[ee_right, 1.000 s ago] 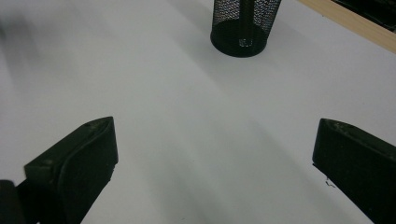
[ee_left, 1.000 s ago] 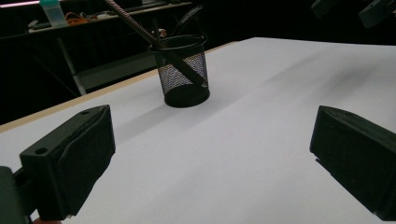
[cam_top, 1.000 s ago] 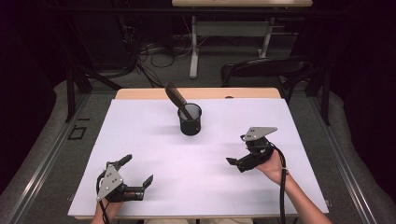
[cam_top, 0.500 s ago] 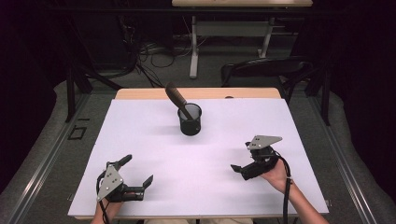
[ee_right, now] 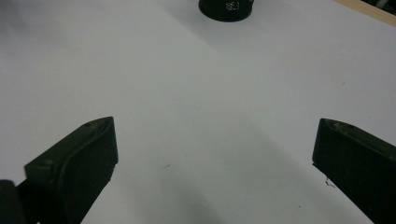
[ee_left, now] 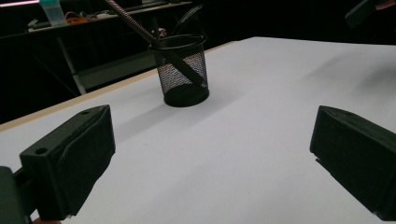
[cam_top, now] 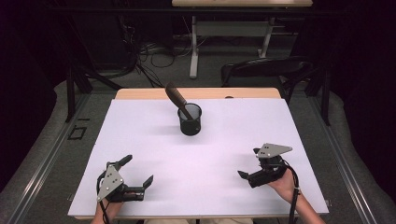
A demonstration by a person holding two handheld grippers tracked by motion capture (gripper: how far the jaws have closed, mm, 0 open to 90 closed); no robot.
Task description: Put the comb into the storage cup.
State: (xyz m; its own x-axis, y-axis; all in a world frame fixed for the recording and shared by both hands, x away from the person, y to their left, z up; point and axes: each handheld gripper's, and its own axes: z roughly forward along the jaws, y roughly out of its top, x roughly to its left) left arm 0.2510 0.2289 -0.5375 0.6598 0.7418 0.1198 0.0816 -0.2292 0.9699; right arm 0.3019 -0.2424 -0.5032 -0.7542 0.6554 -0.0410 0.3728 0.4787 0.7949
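The white bench (cam_top: 140, 140) carries one thing, a black mesh cup (cam_top: 190, 120) standing upright toward the far middle, with a dark-handled tool (cam_top: 176, 97) leaning out of it to the far left; both lie well apart from either hand. The left gripper (cam_top: 138, 172) and the right gripper (cam_top: 249, 164) sit low near the front edge, fingers (ee_left: 70, 158) spread wide and holding nothing; this looks like a resting point between steps. Any next move calls for a long forward reach to the cup, fingers turned to close on its wall or on the slanting handle.

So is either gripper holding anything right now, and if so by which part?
Nothing is held. The left gripper and right gripper are both open and empty, apart from the black mesh cup holding a dark-handled tool.
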